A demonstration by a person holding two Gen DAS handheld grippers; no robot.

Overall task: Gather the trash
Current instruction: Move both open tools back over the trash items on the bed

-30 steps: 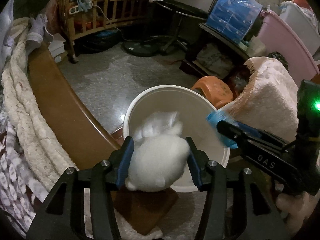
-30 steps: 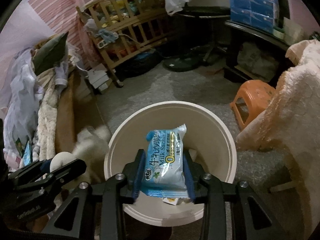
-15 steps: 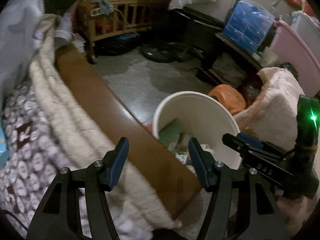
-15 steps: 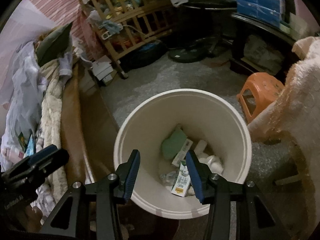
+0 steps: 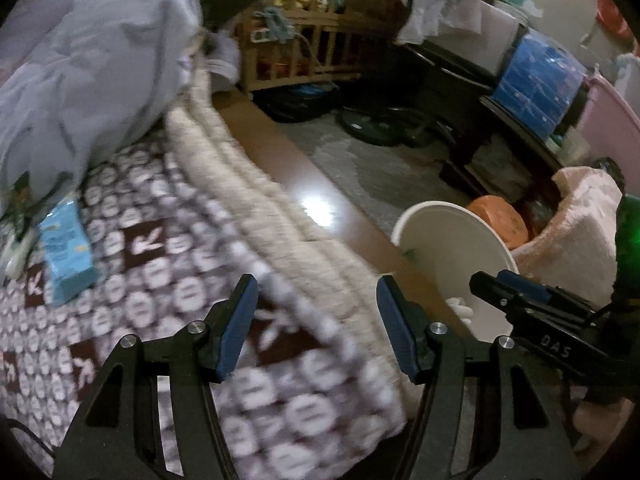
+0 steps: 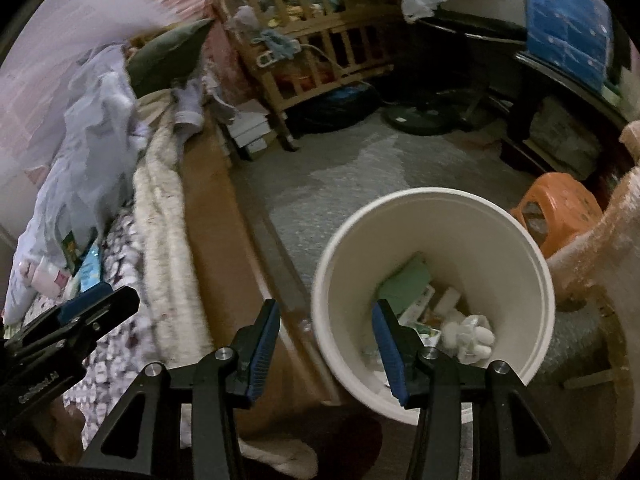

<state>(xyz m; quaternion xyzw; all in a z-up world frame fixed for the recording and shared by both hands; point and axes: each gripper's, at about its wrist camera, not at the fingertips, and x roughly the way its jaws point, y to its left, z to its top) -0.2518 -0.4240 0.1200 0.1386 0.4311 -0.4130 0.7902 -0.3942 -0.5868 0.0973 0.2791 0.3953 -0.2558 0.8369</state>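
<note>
Left wrist view is showing the left claw [image 5: 312, 320] hanging over the bed [image 5: 168, 280], its blue pads standing well apart with nothing between them. It is pointing down at the patterned blanket [image 5: 280, 400], which suggests it is being positioned to reach for more litter. A light blue packet [image 5: 66, 256] is lying flat on that blanket, well to the left of the claw and near a heap of grey bedding [image 5: 92, 64]; in my judgement it is a likely next piece of trash, though blur is preventing a firm reading of it.

Right wrist view is showing the right claw [image 6: 324, 344], also parted and holding nothing, hanging over the near rim of the white bin [image 6: 436, 200]. The bin is standing upright on the floor just beside the wooden bed frame [image 6: 212, 216], presumably so that items can be dropped in straight from the mattress edge. Inside, collected trash [image 6: 472, 332] is lying at the bottom: a white crumpled wad, a green piece and some printed wrappers.

An orange stool [image 6: 560, 204] is standing just beyond the bin, clear of both claws. Collection appears partly done, with items on the bed not yet gathered.
</note>
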